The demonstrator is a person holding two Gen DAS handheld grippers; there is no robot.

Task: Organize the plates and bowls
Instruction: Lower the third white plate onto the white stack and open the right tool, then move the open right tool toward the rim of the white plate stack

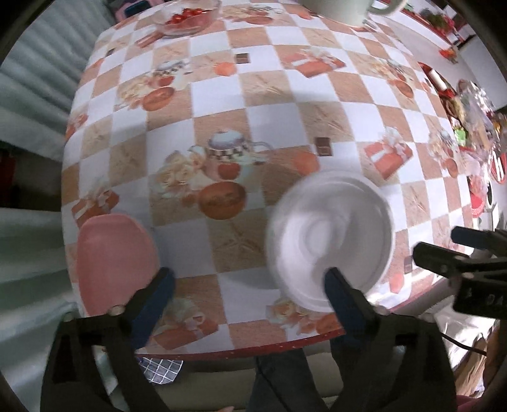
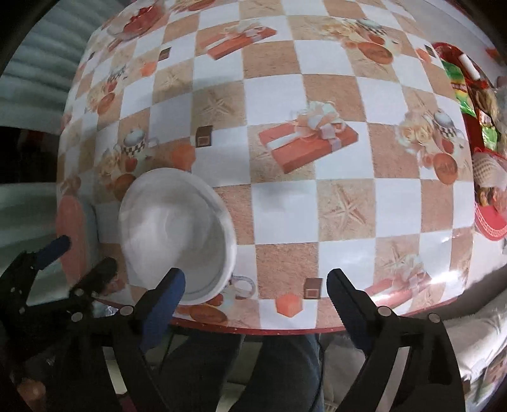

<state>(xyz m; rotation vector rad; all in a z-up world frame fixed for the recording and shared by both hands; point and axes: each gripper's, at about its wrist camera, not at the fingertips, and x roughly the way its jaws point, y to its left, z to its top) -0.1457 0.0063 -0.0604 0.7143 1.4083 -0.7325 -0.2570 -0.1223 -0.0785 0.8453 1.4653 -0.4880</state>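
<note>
A white bowl (image 1: pixel 329 241) sits on the checkered tablecloth near the table's front edge; it also shows in the right wrist view (image 2: pixel 177 234). A pink plate (image 1: pixel 114 263) lies to its left at the table's left edge, seen as a pink sliver in the right wrist view (image 2: pixel 71 231). My left gripper (image 1: pixel 248 282) is open and empty above the front edge, between plate and bowl, its right fingertip over the bowl's near rim. My right gripper (image 2: pixel 256 285) is open and empty, just right of the bowl, its left fingertip at the bowl's rim.
A glass bowl of red fruit (image 1: pixel 187 16) stands at the far left of the table (image 1: pixel 253 95). A white jug (image 1: pixel 342 9) is at the far edge. Snack packets and a red basket (image 2: pixel 488 190) crowd the right side. My legs show below the table edge.
</note>
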